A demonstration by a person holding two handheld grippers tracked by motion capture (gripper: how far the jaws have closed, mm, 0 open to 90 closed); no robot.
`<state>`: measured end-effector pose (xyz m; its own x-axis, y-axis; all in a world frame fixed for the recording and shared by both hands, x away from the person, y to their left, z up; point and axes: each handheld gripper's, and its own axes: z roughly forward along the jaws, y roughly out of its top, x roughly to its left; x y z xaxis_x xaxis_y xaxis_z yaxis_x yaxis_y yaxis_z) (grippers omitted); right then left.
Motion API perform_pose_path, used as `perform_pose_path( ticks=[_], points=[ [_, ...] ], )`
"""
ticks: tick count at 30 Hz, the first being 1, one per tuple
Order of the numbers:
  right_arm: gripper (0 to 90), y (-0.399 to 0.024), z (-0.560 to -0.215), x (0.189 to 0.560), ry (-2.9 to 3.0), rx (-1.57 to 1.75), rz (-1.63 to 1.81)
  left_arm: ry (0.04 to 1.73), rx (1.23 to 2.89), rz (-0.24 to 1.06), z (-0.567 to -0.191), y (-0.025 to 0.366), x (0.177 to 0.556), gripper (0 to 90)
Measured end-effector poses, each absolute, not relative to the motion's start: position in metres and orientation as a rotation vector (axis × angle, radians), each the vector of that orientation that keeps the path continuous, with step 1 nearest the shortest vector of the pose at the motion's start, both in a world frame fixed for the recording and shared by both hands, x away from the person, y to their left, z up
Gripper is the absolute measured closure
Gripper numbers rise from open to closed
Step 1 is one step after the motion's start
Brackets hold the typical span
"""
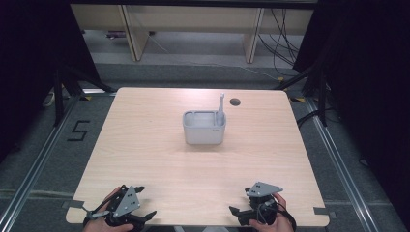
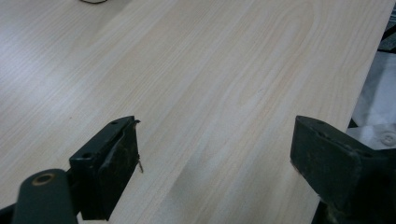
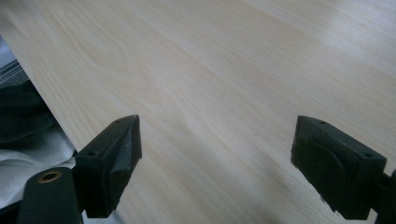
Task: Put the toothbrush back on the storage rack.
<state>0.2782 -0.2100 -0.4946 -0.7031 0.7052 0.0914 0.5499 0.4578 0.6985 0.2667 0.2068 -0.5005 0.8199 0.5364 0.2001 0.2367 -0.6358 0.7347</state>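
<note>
High view first: your left gripper (image 1: 145, 216) sits at the near edge of the table (image 1: 145, 145), held in your left hand (image 1: 104, 220), and your right gripper (image 1: 238, 212) sits at the same edge in your right hand (image 1: 275, 220). The two are well apart, and their jaws point inward toward each other along the near edge. Both tools have their jaws spread wide with nothing between them.

From the left gripper view, your left gripper (image 2: 215, 154) hangs just above bare pale wood, jaws parted, the table's edge running off beyond the outer jaw. From the right gripper view, your right gripper (image 3: 217, 154) is likewise spread over bare wood, with the table's edge passing behind its left jaw.

Farther out, well ahead of both grippers and roughly midway between them, stands a grey box-shaped holder (image 1: 204, 128) near the middle of the table. A pale toothbrush (image 1: 220, 108) stands upright in its right-hand end, leaning slightly and rising above the rim.

Beyond the holder, closer to the far edge, a small round cable hole (image 1: 235, 102) is set into the tabletop.
</note>
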Motion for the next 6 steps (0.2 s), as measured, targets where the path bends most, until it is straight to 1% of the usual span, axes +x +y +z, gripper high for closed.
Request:
perform_pose_path(
  ticks=[4, 6],
  points=[
    [17.0, -0.2108, -0.4955, 0.2799, 2.503, 1.049, 1.077, 0.561, 2.266, 0.511, -0.4999, 0.2071, 0.2668, 14.8],
    [17.0, -0.2106, -0.4955, 0.28, 2.502, 1.056, 1.08, 0.565, 2.262, 0.527, -0.5005, 0.2069, 0.2667, 14.8]
  ],
)
